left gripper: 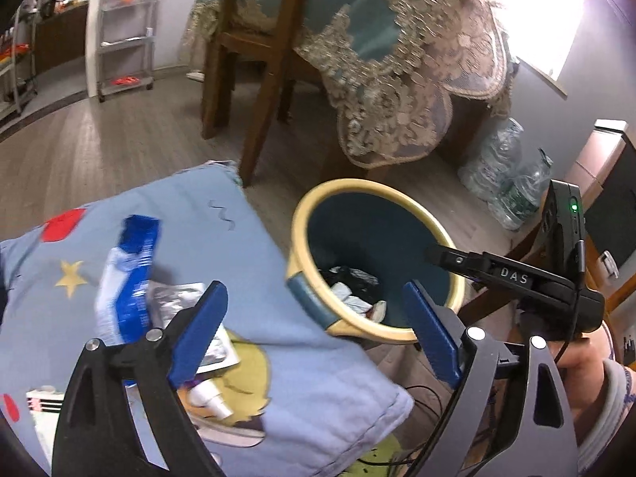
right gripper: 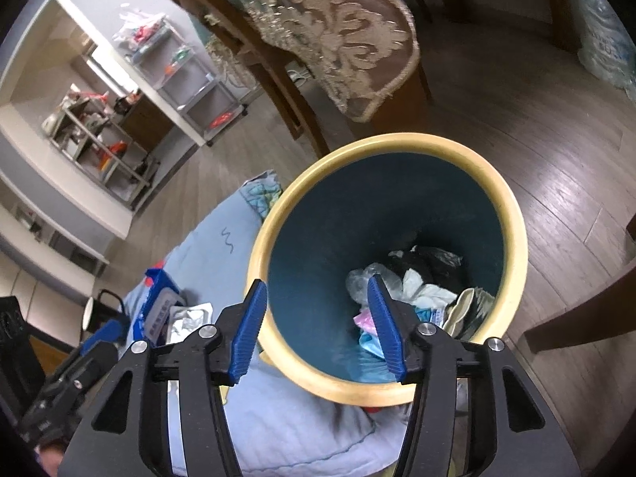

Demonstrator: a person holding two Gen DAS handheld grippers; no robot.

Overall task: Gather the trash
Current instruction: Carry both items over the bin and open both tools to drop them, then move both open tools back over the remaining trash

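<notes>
A round bin (left gripper: 302, 214) with a cream rim and dark blue inside stands on the floor beside a blue quilt (left gripper: 278, 278). Its bottom holds a black bag (right gripper: 433, 262), white crumpled paper (right gripper: 421, 290) and other scraps. On the quilt lie a blue and white wrapper (left gripper: 127, 278), a silver foil pack (left gripper: 179, 298) and a small white bottle (left gripper: 210, 397). My left gripper (left gripper: 316, 298) is wide open over the quilt's edge, with nothing held. My right gripper (right gripper: 318, 290) hangs open over the near rim of the bin (right gripper: 512, 206), also with nothing held.
A wooden chair (left gripper: 262, 79) and a table under a lace cloth (left gripper: 397, 79) stand just behind the bin. Large water bottles (left gripper: 505, 167) sit on the floor at the right. Metal shelves (left gripper: 127, 28) line the far wall. Cables (left gripper: 425, 397) trail below the quilt.
</notes>
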